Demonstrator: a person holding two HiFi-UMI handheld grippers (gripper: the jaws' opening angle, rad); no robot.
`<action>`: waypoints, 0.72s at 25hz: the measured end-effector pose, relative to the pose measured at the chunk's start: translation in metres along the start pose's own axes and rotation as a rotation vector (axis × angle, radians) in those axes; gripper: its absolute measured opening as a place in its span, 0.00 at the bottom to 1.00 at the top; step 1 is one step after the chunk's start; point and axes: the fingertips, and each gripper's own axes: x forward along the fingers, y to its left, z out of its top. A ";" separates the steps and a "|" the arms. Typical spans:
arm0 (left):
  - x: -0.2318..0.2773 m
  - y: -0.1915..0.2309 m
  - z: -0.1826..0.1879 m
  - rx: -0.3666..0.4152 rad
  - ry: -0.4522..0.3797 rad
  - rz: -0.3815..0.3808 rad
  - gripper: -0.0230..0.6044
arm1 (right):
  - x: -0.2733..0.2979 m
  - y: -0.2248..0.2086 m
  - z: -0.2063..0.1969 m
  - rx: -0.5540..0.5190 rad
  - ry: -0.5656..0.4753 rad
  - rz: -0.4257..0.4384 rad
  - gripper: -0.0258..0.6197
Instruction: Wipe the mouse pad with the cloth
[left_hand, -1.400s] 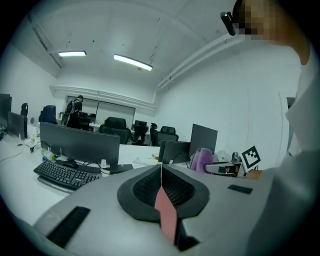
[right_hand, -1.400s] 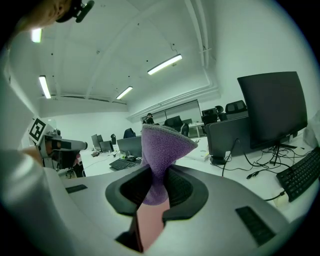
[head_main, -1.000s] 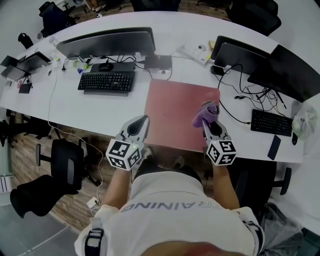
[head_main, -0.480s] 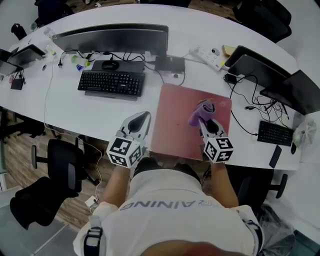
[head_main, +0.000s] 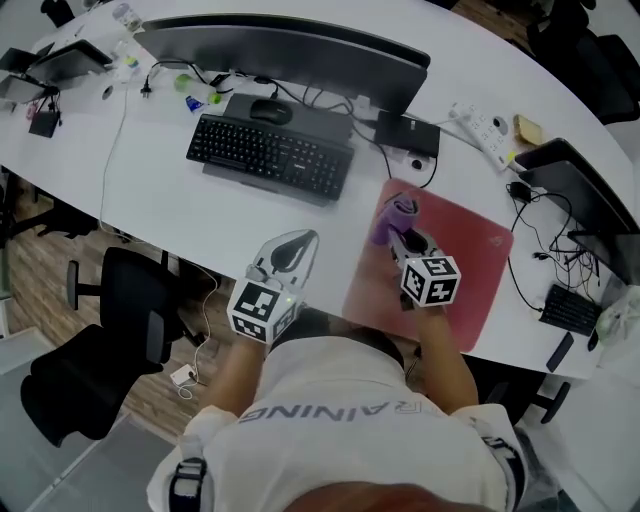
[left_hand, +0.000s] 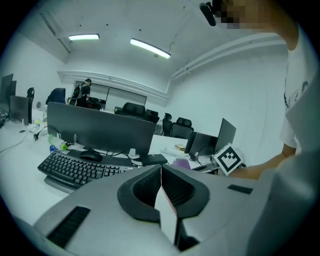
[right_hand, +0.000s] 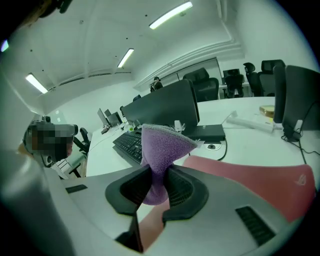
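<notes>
A red mouse pad (head_main: 450, 275) lies on the white desk, right of the black keyboard (head_main: 270, 155). My right gripper (head_main: 402, 236) is shut on a purple cloth (head_main: 390, 217), which hangs bunched over the pad's far left corner. In the right gripper view the cloth (right_hand: 162, 145) sticks up from between the closed jaws (right_hand: 159, 176), with the pad (right_hand: 250, 180) below and to the right. My left gripper (head_main: 296, 243) is shut and empty, held over the desk's front edge left of the pad. Its jaws (left_hand: 161, 172) meet with nothing between them.
A wide monitor (head_main: 290, 50) and a mouse (head_main: 267, 112) stand behind the keyboard. Past the pad sit a small black box (head_main: 407, 133), cables and a power strip (head_main: 485, 125). A second keyboard (head_main: 572, 310) and a phone (head_main: 558, 352) lie at the right. An office chair (head_main: 130, 320) stands below the desk.
The right gripper has carried the cloth from the pad's right side across to its far left corner. The left gripper stayed shut near the desk's front edge.
</notes>
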 end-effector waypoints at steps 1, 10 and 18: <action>0.000 0.007 -0.002 -0.003 0.006 0.002 0.09 | 0.012 0.002 -0.002 0.004 0.019 0.010 0.18; -0.002 0.039 -0.028 -0.051 0.057 0.027 0.09 | 0.095 0.003 -0.024 -0.003 0.190 0.083 0.18; -0.008 0.026 -0.037 -0.080 0.061 0.053 0.09 | 0.103 -0.035 -0.038 0.015 0.264 0.030 0.18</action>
